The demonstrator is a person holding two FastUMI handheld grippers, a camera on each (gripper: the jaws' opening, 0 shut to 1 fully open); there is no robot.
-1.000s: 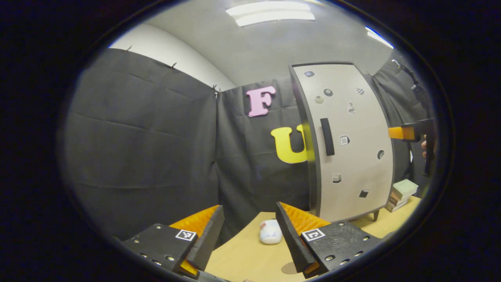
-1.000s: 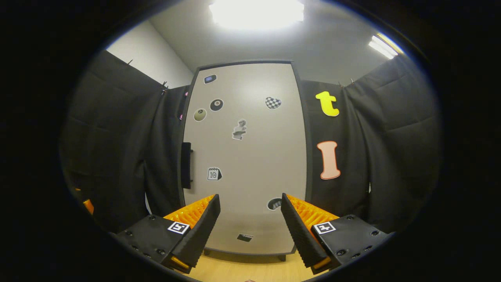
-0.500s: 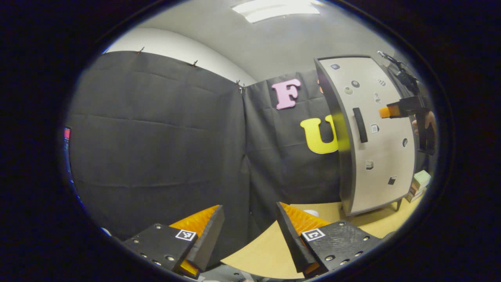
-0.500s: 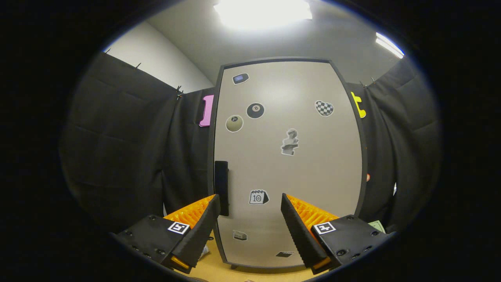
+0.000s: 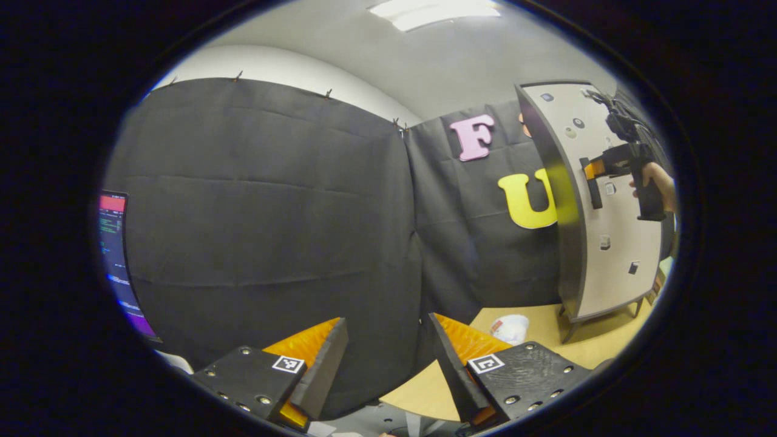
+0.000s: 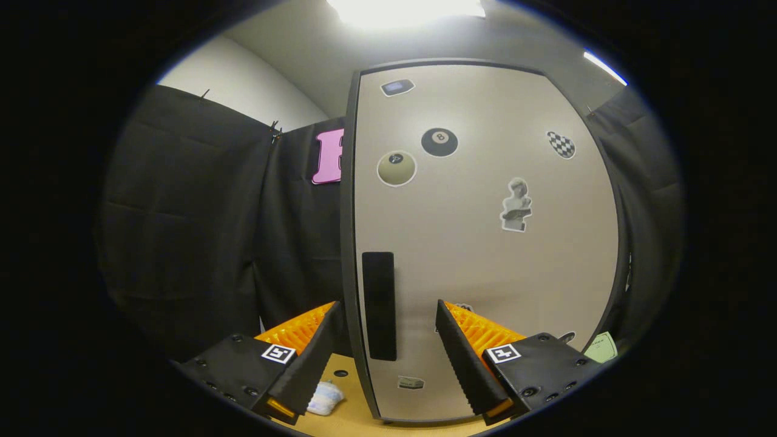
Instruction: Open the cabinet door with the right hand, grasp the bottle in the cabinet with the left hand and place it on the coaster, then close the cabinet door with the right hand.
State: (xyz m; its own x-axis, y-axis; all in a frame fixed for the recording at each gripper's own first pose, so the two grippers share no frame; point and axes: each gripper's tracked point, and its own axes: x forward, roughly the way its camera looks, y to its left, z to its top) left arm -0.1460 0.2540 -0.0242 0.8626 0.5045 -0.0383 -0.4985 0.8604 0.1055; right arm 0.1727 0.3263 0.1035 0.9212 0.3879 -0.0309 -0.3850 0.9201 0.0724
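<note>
In the right gripper view the right gripper point(image 6: 385, 349) has its fingers spread wide on either side of the black handle point(image 6: 379, 305) of the shut cabinet door point(image 6: 485, 255), not gripping. The left gripper point(image 5: 388, 364) hangs parted and empty before the wall, with the cabinet point(image 5: 598, 243) at three o'clock

Cloth-walled recording booth point(image 5: 267, 200), monitor point(image 5: 115, 255)

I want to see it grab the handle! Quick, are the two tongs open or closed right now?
Left tongs: open, holding nothing.
Right tongs: open, either side of the cabinet door's handle, not gripping it yet.
</note>
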